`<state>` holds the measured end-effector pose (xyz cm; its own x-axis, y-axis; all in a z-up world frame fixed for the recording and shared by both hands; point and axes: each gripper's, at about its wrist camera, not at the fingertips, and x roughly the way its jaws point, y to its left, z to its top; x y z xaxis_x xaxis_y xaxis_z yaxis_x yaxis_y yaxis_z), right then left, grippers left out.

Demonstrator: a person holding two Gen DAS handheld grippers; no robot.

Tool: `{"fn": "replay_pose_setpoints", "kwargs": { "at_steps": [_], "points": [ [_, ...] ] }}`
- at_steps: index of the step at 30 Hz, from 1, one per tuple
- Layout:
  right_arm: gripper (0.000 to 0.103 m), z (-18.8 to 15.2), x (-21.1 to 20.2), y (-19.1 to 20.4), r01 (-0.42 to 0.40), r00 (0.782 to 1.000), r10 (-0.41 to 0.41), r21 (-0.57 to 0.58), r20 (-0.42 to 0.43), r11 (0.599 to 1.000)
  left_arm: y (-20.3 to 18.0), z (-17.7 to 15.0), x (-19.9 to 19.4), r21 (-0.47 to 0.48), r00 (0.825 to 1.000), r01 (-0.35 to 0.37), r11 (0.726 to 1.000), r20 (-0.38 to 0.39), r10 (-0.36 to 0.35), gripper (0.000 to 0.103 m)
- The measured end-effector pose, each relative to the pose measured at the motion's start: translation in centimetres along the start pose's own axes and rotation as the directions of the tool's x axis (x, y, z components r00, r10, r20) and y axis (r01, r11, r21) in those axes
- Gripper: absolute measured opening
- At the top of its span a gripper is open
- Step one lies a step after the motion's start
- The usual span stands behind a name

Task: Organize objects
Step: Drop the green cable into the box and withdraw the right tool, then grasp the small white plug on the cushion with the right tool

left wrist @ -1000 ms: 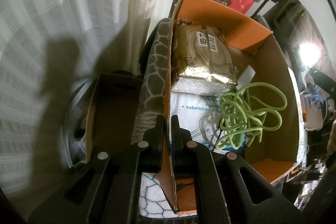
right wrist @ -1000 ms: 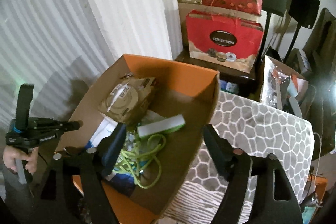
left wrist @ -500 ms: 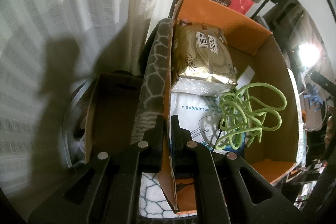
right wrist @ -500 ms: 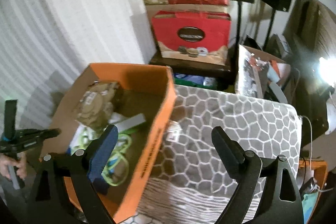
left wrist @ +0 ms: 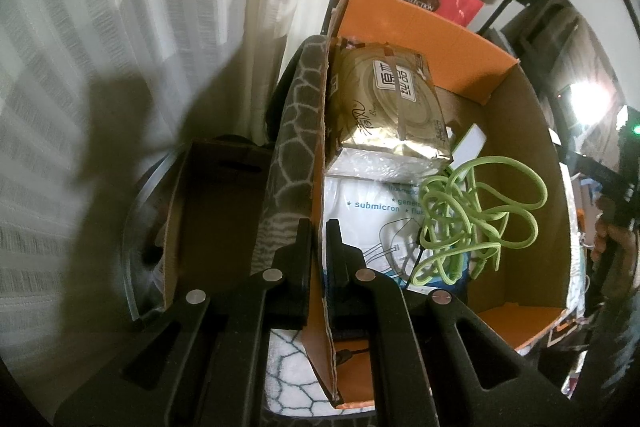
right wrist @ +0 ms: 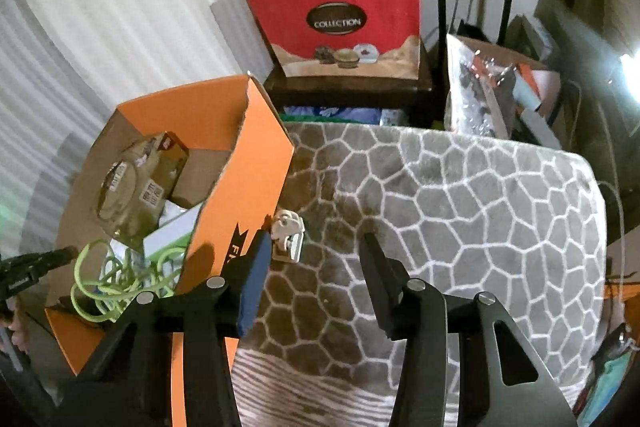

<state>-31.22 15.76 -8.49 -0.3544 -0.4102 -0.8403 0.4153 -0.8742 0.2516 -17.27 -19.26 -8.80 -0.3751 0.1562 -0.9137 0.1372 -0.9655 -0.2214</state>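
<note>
My left gripper (left wrist: 318,227) is shut on the near side wall of the orange cardboard box (left wrist: 420,15). Inside the box lie a gold foil pack (left wrist: 384,107), a white printed bag (left wrist: 360,203), a small white box (left wrist: 470,143) and a tangled green cord (left wrist: 476,211). In the right wrist view the orange box (right wrist: 240,183) stands at the left on a grey patterned blanket (right wrist: 460,195). A small white clip-like object (right wrist: 288,233) lies on the blanket just beside the box. My right gripper (right wrist: 316,243) is open and empty, hovering just right of that object.
A red gift bag (right wrist: 340,27) sits on a dark stand behind the blanket, with boxes stacked above. A carton of clutter (right wrist: 492,83) stands at the back right. White curtains (right wrist: 100,7) hang at the left. A brown open carton (left wrist: 216,211) sits left of the box.
My right gripper has swung from above the box rightward and now hovers over the blanket near the white object. My left gripper has kept its hold on the box wall.
</note>
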Motion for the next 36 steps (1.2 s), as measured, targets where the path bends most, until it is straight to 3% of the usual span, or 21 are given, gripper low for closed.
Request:
{"fn": "replay_pose_setpoints", "kwargs": {
  "at_steps": [10, 14, 31, 34, 36],
  "points": [
    [0.042, 0.8, 3.1, 0.0, -0.065, 0.998, 0.065, 0.027, -0.015, 0.998, 0.0, 0.0, 0.1, 0.003, 1.0, -0.005, 1.0, 0.002, 0.005, 0.005],
    [0.034, 1.0, 4.3, -0.3, -0.101, 0.994, 0.103, 0.063, -0.029, 0.993, 0.0, 0.0, 0.1, 0.003, 1.0, -0.004, 1.0, 0.0, 0.004, 0.005],
    [0.033, 0.9, 6.7, -1.9, -0.19, 0.978, 0.203, 0.178, -0.052, 0.965, 0.0, -0.3, 0.5, 0.002, 1.0, -0.005, 1.0, -0.012, 0.005, 0.005],
    [0.023, 0.8, 6.9, -2.0, -0.224, 0.971, 0.236, 0.189, -0.042, 0.956, -0.1, -0.3, 0.5, 0.002, 1.0, -0.006, 1.0, -0.012, 0.006, 0.005],
    [0.023, 0.8, 6.8, -1.8, -0.222, 0.972, 0.233, 0.185, -0.037, 0.957, 0.0, -0.3, 0.6, 0.003, 1.0, -0.008, 1.0, -0.012, 0.008, 0.005]
  ]
}}
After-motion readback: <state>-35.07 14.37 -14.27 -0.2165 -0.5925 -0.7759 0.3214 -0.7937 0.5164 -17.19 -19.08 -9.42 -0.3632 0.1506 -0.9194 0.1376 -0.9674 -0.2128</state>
